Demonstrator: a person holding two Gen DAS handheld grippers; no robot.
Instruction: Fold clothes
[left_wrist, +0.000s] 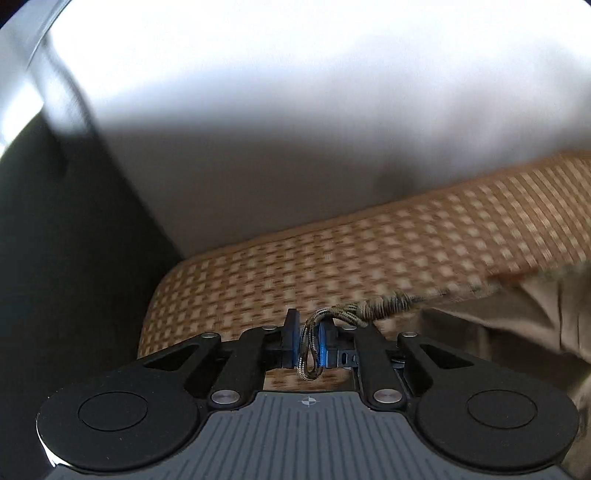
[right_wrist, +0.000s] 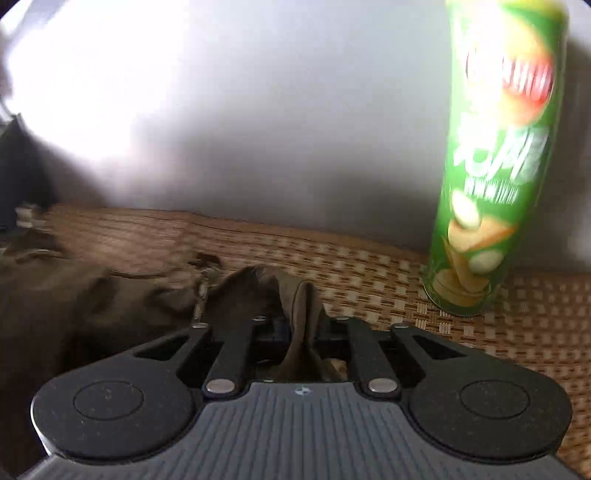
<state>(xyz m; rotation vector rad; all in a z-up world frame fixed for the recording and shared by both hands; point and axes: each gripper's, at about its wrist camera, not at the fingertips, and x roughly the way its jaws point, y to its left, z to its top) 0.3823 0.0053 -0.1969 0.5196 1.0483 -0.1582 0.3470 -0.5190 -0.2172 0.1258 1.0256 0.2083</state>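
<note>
Left wrist: left tongs (left_wrist: 309, 345) pinch drawcord (left_wrist: 314, 343); right tongs (right_wrist: 301, 332) clamp trousers (right_wrist: 110, 306).

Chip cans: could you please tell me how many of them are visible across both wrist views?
1. A green chip can stands upright on the woven mat, against the pale wall, ahead and to the right of the right hand-held gripper. The left view shows none; others may lie outside both views.

Both the left gripper (left_wrist: 309, 341) and right gripper (right_wrist: 303, 332) are matte black: silver screws, ribbed grey deck at 6 o'clock; left has blue pads (left_wrist: 324, 347).
</note>
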